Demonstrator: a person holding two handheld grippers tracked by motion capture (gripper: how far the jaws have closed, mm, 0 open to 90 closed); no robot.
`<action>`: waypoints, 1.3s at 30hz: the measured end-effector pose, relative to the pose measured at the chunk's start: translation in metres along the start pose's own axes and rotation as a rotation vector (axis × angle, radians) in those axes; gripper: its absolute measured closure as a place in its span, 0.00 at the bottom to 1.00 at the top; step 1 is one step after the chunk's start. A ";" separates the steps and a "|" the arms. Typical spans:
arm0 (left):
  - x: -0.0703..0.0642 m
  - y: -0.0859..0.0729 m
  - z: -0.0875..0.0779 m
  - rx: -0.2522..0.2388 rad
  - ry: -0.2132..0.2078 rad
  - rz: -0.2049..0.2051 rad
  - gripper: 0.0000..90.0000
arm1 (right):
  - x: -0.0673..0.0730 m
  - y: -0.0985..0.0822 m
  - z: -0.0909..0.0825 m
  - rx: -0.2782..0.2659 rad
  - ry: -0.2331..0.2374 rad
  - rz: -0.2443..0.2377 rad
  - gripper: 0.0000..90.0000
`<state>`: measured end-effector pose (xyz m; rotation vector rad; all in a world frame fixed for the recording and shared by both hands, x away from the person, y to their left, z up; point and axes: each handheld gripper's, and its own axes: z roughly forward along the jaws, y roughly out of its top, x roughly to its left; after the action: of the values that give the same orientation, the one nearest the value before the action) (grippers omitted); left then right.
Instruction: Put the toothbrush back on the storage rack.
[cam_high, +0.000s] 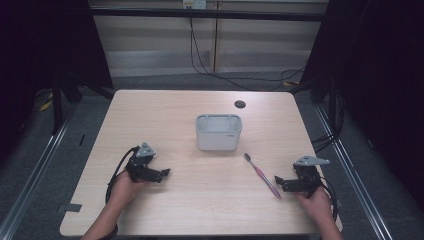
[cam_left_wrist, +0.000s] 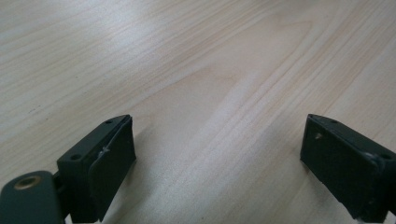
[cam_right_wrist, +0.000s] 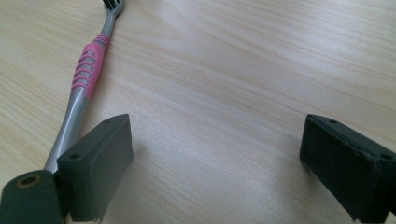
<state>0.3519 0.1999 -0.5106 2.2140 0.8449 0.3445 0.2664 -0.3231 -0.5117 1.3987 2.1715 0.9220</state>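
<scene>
Looks like a lab or recording rig, not a home. Pale wood-grain table (cam_high: 200, 200) stands alone on grey carpet (cam_high: 55, 170), boxed in by black curtains (cam_high: 385, 75) and a dark metal frame (cam_high: 210, 14). Loose black cables (cam_high: 240, 80) trail across the floor beyond it.

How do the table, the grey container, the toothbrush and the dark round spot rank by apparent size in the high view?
1. Table
2. Grey container
3. Toothbrush, longer than the container's width but far thinner
4. Dark round spot
</scene>
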 end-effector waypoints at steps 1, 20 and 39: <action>0.000 0.000 0.000 0.000 0.000 -0.001 0.11 | 0.000 0.001 0.000 0.005 -0.001 0.001 0.10; -0.001 0.000 0.000 -0.006 -0.002 -0.010 0.11 | 0.008 0.041 0.004 0.245 0.005 0.086 0.28; -0.001 0.000 0.000 -0.003 -0.003 -0.008 0.11 | 0.020 0.085 0.007 0.369 0.041 -0.002 0.30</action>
<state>0.3513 0.1998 -0.5108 2.2074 0.8513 0.3383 0.3169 -0.2788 -0.4559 1.5495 2.4641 0.5698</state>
